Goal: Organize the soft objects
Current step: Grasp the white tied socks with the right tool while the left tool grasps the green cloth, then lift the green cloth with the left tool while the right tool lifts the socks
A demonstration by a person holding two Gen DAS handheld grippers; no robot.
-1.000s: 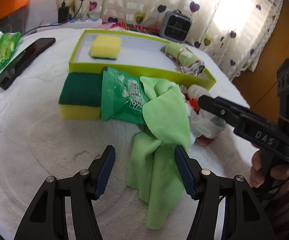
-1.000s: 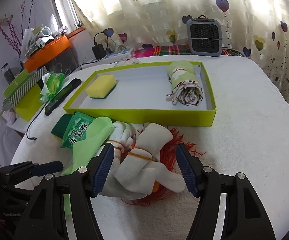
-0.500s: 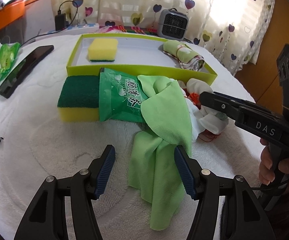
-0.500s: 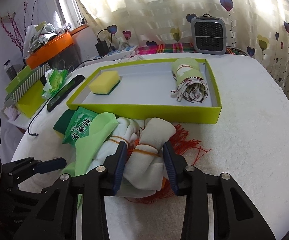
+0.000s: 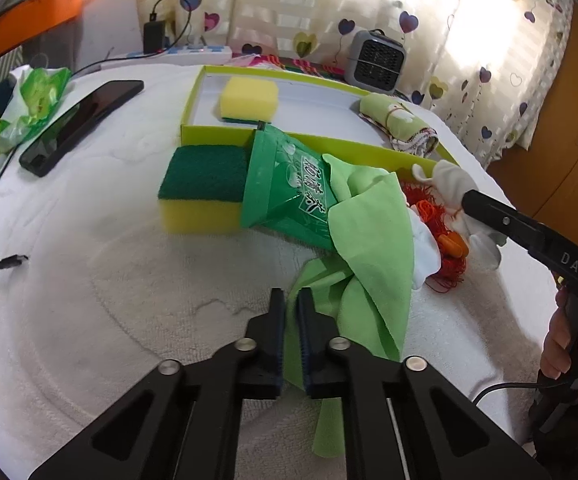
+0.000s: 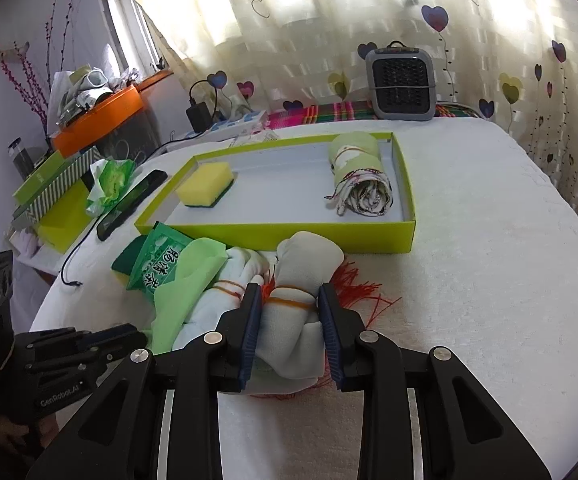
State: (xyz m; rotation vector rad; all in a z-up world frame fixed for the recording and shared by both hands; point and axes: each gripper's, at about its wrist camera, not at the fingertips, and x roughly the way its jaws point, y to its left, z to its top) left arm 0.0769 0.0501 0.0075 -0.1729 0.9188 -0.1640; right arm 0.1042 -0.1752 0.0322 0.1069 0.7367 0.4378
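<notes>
Soft objects are gathered on the white-covered table [image 6: 489, 280], just in front of the lime-green tray [image 6: 403, 236]. Inside the tray, a yellow sponge [image 6: 207, 184] lies toward the 10 o'clock corner and a rolled patterned cloth [image 6: 363, 184] toward 2 o'clock. Outside it, from 9 to 3 o'clock in the left wrist view, are found a green-topped sponge [image 5: 201, 196], a green wipes packet [image 5: 289, 192], a light green cloth [image 5: 373, 240] and a white bundle [image 6: 301, 292] tied with orange bands over a tangle of orange string [image 5: 445, 248].

The left gripper [image 5: 291, 312] is clamped together on a fold of the light green cloth at the cloth's 7 o'clock end. The right gripper [image 6: 289, 320] is closing, with the banded waist of the white bundle between its pads, which appear to be pressing on it.

Both items are judged light, limp and easily squashed. The cloth will likely hang and drag when lifted, and its upper fold overlaps the wipes packet, so the packet may be disturbed. The bundle is best taken at the tied waist, where the bands keep it compact; the loose string beneath may snag or trail. Little risk of slipping or breakage is expected.
</notes>
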